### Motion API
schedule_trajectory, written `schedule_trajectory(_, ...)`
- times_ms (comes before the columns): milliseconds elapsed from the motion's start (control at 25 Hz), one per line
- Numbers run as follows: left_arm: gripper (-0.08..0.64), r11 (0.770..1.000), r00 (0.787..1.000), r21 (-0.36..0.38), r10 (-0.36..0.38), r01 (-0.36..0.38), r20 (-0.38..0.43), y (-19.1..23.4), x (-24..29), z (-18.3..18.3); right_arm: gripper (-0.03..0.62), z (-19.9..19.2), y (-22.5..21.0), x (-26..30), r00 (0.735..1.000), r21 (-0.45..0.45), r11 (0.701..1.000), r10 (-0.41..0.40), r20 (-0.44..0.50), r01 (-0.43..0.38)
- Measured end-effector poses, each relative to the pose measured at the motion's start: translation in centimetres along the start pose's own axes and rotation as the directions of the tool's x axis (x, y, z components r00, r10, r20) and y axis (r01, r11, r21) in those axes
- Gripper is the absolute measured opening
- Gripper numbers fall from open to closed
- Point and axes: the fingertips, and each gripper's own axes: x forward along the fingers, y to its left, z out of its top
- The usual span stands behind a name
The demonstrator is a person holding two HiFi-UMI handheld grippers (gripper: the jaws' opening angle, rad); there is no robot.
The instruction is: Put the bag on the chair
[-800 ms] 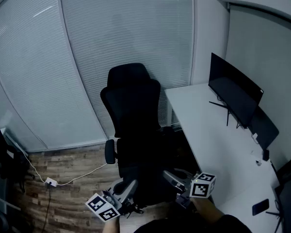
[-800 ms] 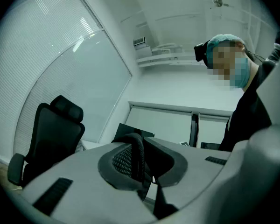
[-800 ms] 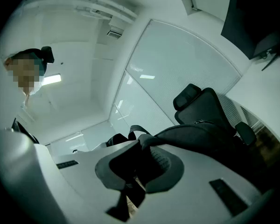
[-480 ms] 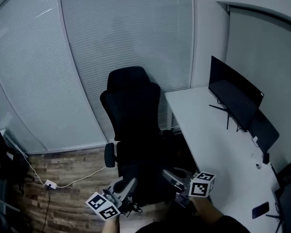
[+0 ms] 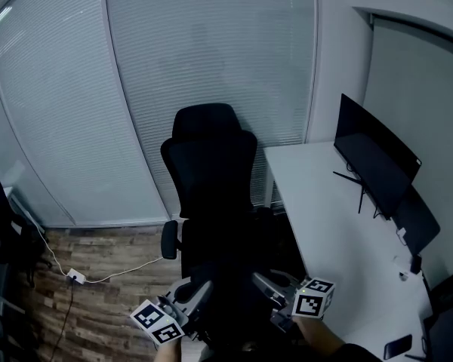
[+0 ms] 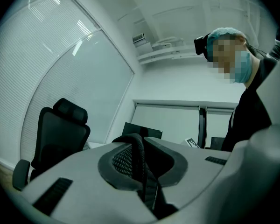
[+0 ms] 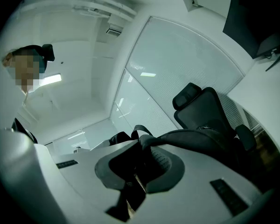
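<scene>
A black office chair (image 5: 211, 172) stands before the blinds, its seat facing me. A black bag (image 5: 230, 308) hangs low in front of the seat, hard to tell apart from the dark chair. My left gripper (image 5: 195, 299) holds it from the left and my right gripper (image 5: 266, 286) from the right. In the left gripper view the left gripper (image 6: 142, 164) is shut on a black bag strap (image 6: 139, 153), with the chair (image 6: 60, 134) at left. In the right gripper view the right gripper (image 7: 140, 164) is shut on another strap, and the bag's body (image 7: 196, 139) bulges toward the chair (image 7: 200, 101).
A white desk (image 5: 325, 217) runs along the right, close to the chair, with a dark monitor (image 5: 374, 161) and a phone (image 5: 396, 345) on it. A white cable and adapter (image 5: 75, 276) lie on the wooden floor at left. Dark equipment (image 5: 4, 232) stands at the far left.
The head view has shifted, so chair and desk sit a little further right. Both grippers show slightly lower in frame, still holding the bag.
</scene>
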Motion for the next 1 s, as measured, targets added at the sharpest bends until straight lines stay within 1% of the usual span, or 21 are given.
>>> schedule_trajectory(200,0.046,1.0,1.0,-0.017,0.007,-0.007,0.003,1.0,-0.1,0.2,0.055,-0.3,-0.1,0.7,1.0,-0.008,1.0,0.001,-0.013,-0.001)
schedule_trajectory(440,0.046,0.999,1.0,-0.036,-0.031,0.031,0.003,3.7,-0.1,0.7,0.055,0.1,-0.8,3.0,0.999,-0.011,0.999,-0.038,0.008,0.038)
schedule_trajectory(760,0.046,0.994,0.994,-0.025,-0.105,0.105,-0.015,9.3,0.7,2.7,0.055,1.9,-2.2,8.2,0.994,-0.016,0.996,-0.087,0.066,0.088)
schedule_trajectory(1000,0.046,0.989,0.988,-0.015,-0.149,0.149,-0.026,14.3,0.4,5.0,0.055,3.0,-3.0,13.3,0.988,-0.027,0.993,-0.112,0.103,0.115)
